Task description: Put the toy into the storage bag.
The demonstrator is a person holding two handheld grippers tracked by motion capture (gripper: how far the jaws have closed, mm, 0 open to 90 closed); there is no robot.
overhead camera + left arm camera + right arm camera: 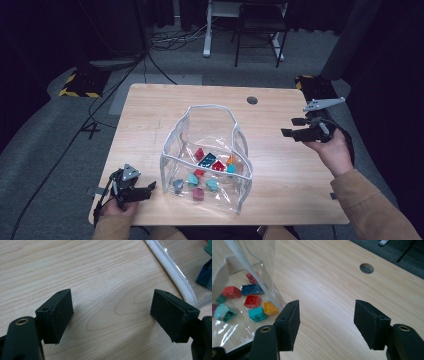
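A clear plastic pouch [207,155] with a white zip rim stands open at the middle of the tabletop [150,125], holding a scatter of coloured bricks [207,162]. The left claw [145,189] rests near the front left corner, jaws spread wide over bare wood, the zip rim [172,267] just beyond them. The right claw [289,131] hangs near the right edge, jaws apart and empty, aimed at the pouch wall. Judging by this, the approach step is in hand: nothing is gripped yet. The next move likely calls for each claw to close on the rim at opposite sides, steadily, so the flimsy wall does not fold
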